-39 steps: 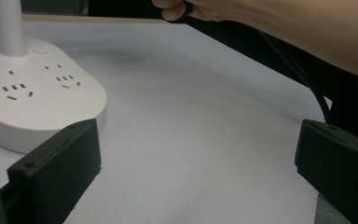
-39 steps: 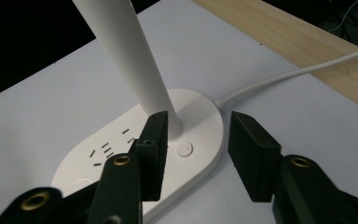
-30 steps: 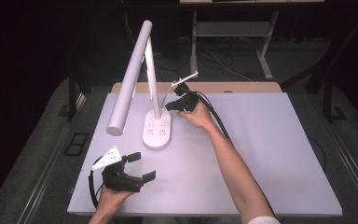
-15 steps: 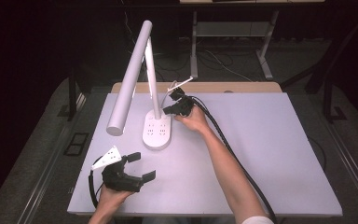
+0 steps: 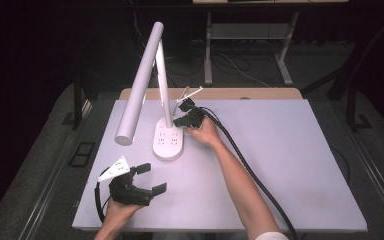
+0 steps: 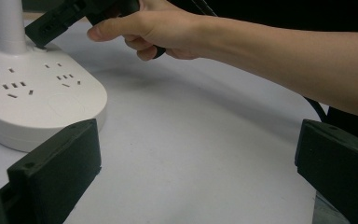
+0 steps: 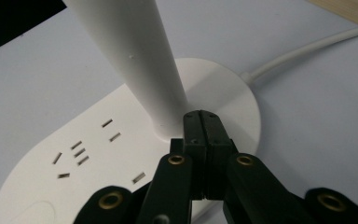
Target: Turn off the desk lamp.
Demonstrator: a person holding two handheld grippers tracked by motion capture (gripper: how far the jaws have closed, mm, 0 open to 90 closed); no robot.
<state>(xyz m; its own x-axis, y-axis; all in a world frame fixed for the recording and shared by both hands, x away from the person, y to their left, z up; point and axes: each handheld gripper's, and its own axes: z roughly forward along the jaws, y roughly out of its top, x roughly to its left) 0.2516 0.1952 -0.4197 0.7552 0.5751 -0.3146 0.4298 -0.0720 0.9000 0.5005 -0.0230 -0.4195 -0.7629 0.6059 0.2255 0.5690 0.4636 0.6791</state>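
The desk lamp [image 5: 166,131] is standing at about 11 o'clock from the centre of the table [image 5: 290,165], its socket-fitted base flat on the surface. The right gripper [image 5: 181,120] is pressing its clenched jaws, with nothing between them, onto the base beside the stem [image 7: 135,60] (probably to work a touch control there). The left gripper [image 5: 151,178] is resting at 7 o'clock, jaws released and empty, keeping clear of the working area.

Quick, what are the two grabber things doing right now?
Left gripper: jaws open, holding nothing.
Right gripper: jaws shut, empty, tips at the lamp base.
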